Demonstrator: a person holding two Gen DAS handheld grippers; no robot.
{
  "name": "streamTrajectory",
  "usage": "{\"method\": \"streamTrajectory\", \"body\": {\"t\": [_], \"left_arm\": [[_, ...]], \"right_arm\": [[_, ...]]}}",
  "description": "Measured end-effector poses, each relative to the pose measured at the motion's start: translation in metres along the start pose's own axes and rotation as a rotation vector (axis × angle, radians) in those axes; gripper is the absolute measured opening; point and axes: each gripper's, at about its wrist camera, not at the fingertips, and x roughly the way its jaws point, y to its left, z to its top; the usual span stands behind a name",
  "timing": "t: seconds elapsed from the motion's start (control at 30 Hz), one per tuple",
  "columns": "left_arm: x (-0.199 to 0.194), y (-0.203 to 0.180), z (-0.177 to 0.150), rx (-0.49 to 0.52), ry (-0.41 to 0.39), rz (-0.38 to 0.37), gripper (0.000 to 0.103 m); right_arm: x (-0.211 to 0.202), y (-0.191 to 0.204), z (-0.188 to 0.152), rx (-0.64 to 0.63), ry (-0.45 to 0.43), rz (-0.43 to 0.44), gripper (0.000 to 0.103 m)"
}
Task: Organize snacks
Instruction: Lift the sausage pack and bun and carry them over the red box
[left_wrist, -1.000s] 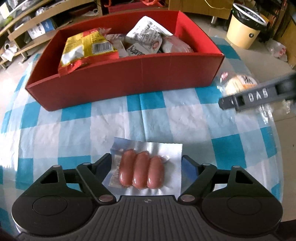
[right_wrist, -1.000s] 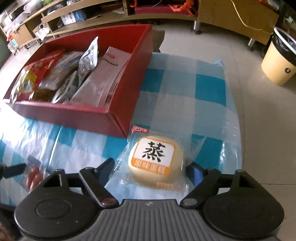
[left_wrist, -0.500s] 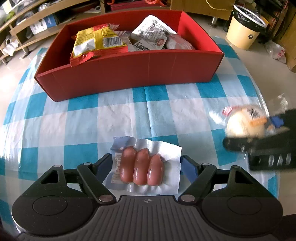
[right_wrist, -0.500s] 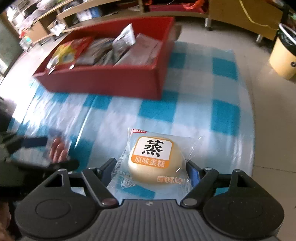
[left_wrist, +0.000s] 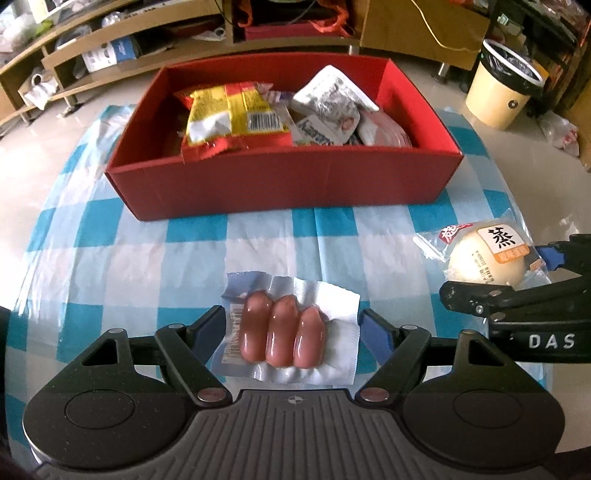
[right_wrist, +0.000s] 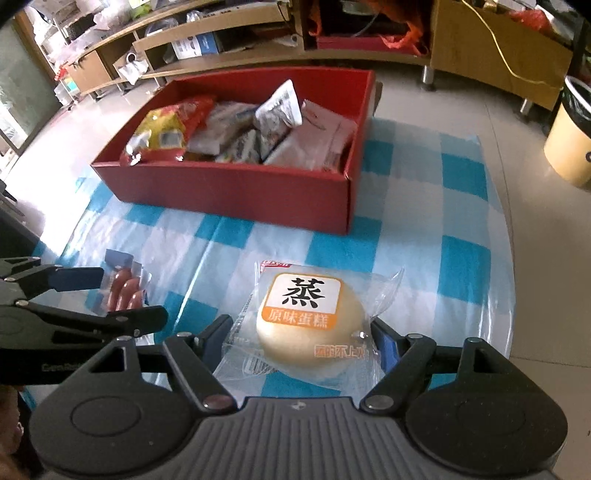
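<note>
Each camera sits on its own tool and looks steeply down past that tool's two fingers at the checked desk (left_wrist: 155, 258), from close above. Both face the red box (left_wrist: 280, 184) beyond. The views overlap: each shows the other tool at its edge.

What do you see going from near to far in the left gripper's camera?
left gripper → sausage pack → checked tablecloth → red box → shelves

Left gripper (left_wrist: 291, 328) and right gripper (right_wrist: 301, 332) (both angled downward) grip packets.
</note>
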Motion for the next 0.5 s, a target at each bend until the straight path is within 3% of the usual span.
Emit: {"method": "streamTrajectory", "body": {"t": [0.5], "left_arm": [[-0.019, 0.009, 0.013, -0.041, -0.065, -0.021, 0.082]], "right_arm": [[-0.015, -0.002, 0.016, 0.028, -0.085, 0.004, 0.076]]}}
